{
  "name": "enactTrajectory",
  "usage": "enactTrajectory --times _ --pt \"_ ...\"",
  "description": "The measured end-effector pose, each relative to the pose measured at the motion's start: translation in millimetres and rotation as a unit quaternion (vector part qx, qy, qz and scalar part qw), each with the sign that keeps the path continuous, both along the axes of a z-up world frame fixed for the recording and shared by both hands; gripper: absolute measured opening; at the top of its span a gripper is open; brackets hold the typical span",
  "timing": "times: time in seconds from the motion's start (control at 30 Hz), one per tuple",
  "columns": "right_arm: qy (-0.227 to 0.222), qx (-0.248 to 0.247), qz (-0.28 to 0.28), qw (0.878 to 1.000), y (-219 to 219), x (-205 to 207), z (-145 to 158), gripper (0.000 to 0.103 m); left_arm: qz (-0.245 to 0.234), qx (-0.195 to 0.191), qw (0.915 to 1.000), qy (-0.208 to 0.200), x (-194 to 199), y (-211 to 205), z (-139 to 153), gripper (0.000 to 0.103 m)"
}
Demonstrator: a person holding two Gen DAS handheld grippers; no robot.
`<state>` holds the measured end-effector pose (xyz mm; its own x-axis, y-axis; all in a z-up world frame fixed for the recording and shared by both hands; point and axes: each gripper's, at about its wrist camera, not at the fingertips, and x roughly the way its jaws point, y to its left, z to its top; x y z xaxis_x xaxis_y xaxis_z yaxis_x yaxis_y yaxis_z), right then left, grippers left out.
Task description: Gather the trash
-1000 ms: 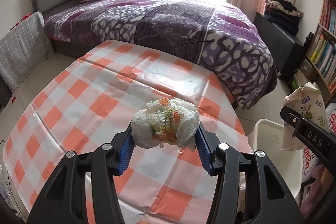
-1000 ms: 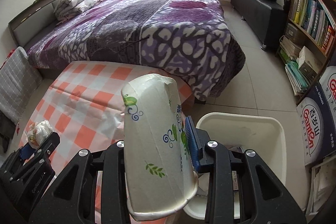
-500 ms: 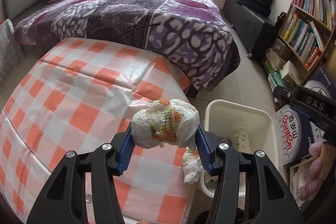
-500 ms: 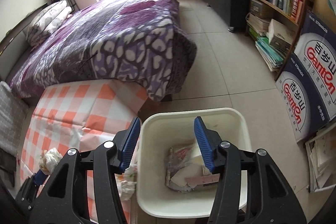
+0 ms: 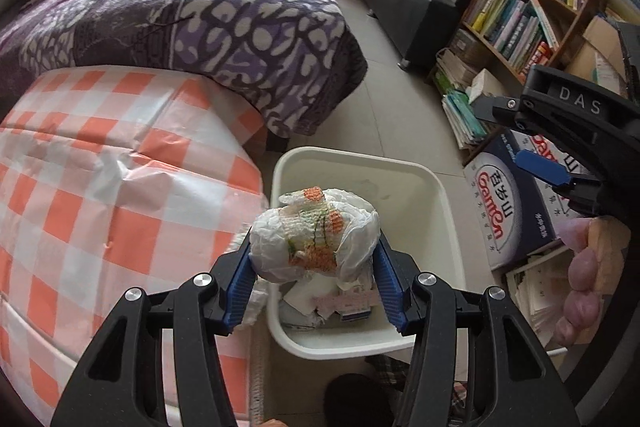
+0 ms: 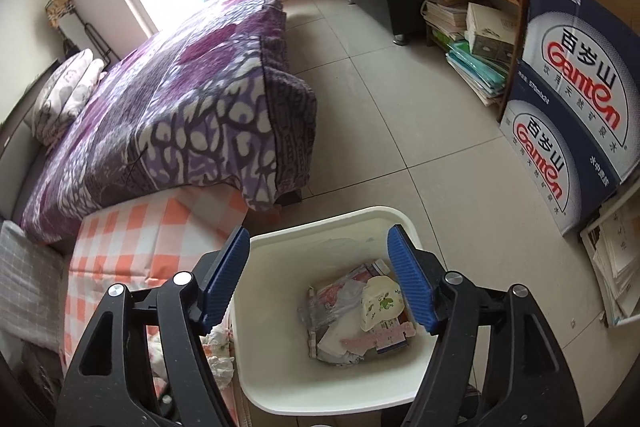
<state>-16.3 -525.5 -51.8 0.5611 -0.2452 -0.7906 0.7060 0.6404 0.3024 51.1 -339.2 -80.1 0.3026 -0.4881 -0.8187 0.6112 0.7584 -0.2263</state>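
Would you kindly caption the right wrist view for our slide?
Right gripper opening empty above the white bin, paper cup inside.

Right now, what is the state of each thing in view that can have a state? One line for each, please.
Left claw: jaws opening, crumpled wad between its pads, above the bin.
Right claw: jaws opening, nothing between them, above the bin.
White bin: no lid, partly filled with trash.
Paper cup: crushed, lying in the bin.
Checked tablecloth: creased.
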Motion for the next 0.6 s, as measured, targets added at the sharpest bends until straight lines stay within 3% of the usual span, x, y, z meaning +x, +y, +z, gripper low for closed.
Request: enactTrajectory --times 0.07,0.13,0.2,0.5,0.6 --pt "-0.004 0.005 -0.008 1.0 -6 -4 0 0.073 -0.029 -0.027 0.9986 0.036 -1 -6 -2 0.06" --pt "-0.004 0.01 -0.012 1.0 -9 -8 -1 0.075 -0.036 -0.038 0.9973 0.052 -2 -8 -3 0.079" --pt "-0.004 0.016 -0.013 1.0 -12 -9 -2 0.077 -0.033 -0.046 0.9967 0.058 -1 -7 -3 0.08" --pt "-0.005 0.029 -0.013 0.999 -9 -8 -3 0.081 0.01 0.005 0.9995 0.031 7 16 -7 0.08" --pt "0.003 0.03 -0.011 0.999 2 -4 -7 0.086 0.024 0.019 0.9994 0.018 11 31 -6 0.08"
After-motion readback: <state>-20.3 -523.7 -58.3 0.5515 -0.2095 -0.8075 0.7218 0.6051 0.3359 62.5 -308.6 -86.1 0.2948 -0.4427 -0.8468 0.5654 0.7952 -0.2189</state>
